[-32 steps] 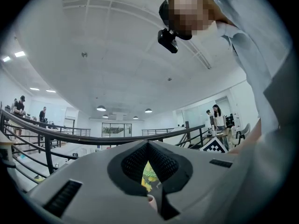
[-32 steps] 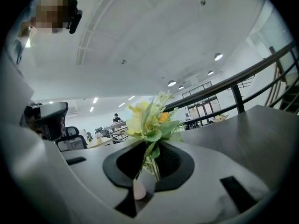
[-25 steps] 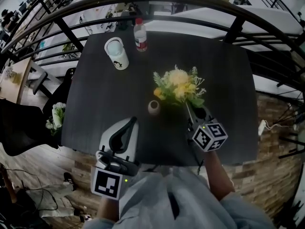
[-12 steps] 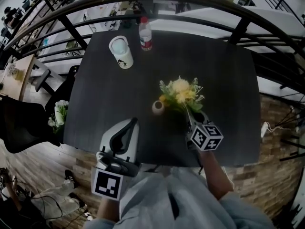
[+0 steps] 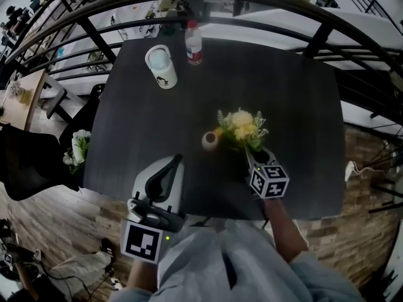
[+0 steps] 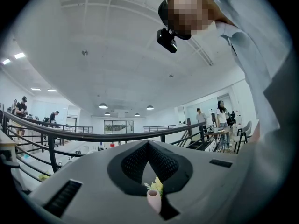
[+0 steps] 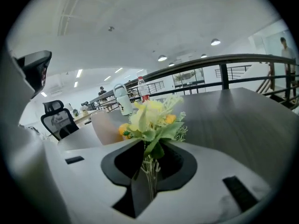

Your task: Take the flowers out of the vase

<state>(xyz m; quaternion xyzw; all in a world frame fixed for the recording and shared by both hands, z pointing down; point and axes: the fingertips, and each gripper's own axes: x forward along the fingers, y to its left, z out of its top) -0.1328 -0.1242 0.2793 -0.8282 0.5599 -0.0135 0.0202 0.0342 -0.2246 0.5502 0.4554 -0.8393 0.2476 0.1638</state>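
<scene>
The right gripper (image 5: 250, 155) pinches the flowers (image 5: 241, 126) by their stems, low over the bench (image 5: 296, 106) beside the vase (image 5: 210, 141) (already emptied). Its jaws are opening, apparently to lay them down. The left gripper (image 5: 171, 162) rests closed and empty.

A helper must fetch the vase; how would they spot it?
On the dark table, look near the middle, just left of the yellow flowers. The vase is the small pale pot with a round mouth, much shorter than the cup and bottle at the far edge.
</scene>
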